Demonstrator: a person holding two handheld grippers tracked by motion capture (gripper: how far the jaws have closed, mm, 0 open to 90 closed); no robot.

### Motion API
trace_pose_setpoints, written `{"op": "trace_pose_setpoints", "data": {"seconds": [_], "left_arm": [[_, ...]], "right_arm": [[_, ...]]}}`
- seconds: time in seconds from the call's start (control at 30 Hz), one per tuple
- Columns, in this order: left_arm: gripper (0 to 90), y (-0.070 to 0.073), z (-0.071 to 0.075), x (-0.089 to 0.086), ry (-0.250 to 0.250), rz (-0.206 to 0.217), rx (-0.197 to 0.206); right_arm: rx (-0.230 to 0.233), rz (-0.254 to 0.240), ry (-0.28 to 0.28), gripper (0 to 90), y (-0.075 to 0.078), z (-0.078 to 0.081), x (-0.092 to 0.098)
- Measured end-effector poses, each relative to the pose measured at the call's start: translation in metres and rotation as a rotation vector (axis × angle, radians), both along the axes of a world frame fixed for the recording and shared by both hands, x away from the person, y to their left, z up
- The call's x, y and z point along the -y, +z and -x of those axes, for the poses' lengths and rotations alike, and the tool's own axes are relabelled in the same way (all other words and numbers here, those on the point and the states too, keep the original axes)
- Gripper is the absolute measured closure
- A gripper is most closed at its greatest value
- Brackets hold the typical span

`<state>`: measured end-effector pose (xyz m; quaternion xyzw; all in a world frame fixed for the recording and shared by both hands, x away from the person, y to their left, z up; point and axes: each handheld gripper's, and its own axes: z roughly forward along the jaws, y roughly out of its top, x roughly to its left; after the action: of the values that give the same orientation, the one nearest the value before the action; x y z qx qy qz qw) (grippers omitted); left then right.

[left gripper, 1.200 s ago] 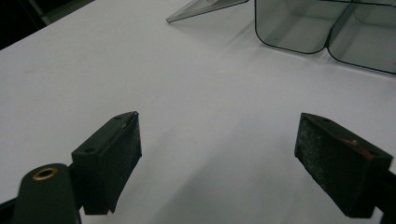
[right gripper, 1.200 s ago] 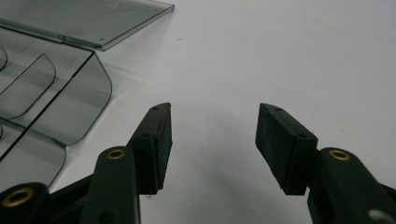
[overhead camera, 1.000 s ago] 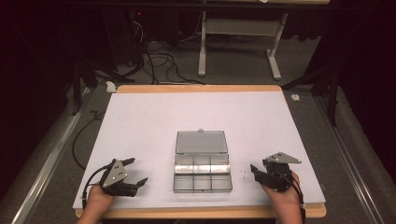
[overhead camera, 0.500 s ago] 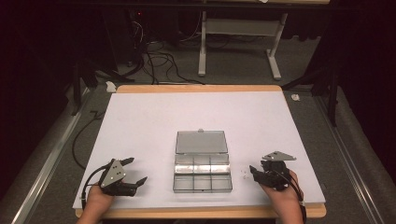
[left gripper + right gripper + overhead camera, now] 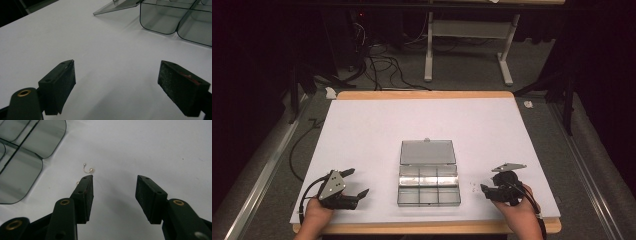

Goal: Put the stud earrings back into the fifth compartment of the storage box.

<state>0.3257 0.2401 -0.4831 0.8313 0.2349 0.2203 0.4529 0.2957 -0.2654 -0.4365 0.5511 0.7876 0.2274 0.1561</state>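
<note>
Earrings, or small pearl-headed studs of that sort, look to be the work in hand; a curved pin with a pearl at one end (image 5: 88,170) lies on the white table (image 5: 377,135) just beyond the right gripper (image 5: 113,186), at about eleven o'clock from the gap between its jaws, and a second tiny bead (image 5: 77,182) peeps out beside the left-hand jaw; in the high view they are faint specks (image 5: 472,185) between the box and that gripper. A clear plastic box (image 5: 429,185) sits at the middle of the table's near half, its lid (image 5: 427,152) thrown back flat toward twelve o'clock, its compartments apparently bare. The right gripper (image 5: 492,192) rests at three o'clock of the box, jaws apart with nothing between them; the left gripper (image 5: 358,188) rests at nine o'clock of the box, jaws spread wide over bare table, the box corner (image 5: 175,20) at its one o'clock.

My reading: this is the approach before the first pick, nothing yet sorted. The next move calls for shifting the right gripper slightly forward and toward eleven o'clock until the pin sits between the pads, lowering to the table, then closing gently; the piece is tiny and thin, so a poorly centred pinch could flick it away or miss it.
</note>
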Motion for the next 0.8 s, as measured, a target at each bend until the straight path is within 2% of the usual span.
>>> {"op": "trace_pose_setpoints", "data": {"seconds": [0.17,0.27,0.33,0.47,0.8], "left_arm": [[15.0,0.000,-0.001,0.000,0.003,-0.002,-0.008],[15.0,0.000,0.000,0.001,-0.004,-0.007,0.002],[15.0,0.000,0.000,0.001,-0.002,-0.009,-0.005],[15.0,0.000,0.001,0.001,-0.006,-0.014,0.004],[15.0,0.000,-0.001,0.002,-0.003,-0.022,-0.011]], "right_arm": [[-0.046,0.001,0.017,50.4,0.001,-0.003,-0.001],[-0.079,0.014,0.031,51.1,0.000,-0.006,-0.002],[-0.100,0.029,0.028,51.1,-0.001,-0.007,-0.004],[-0.131,0.034,0.039,51.3,-0.002,-0.008,-0.006],[-0.207,0.064,0.089,55.6,0.003,-0.014,-0.011]]}}
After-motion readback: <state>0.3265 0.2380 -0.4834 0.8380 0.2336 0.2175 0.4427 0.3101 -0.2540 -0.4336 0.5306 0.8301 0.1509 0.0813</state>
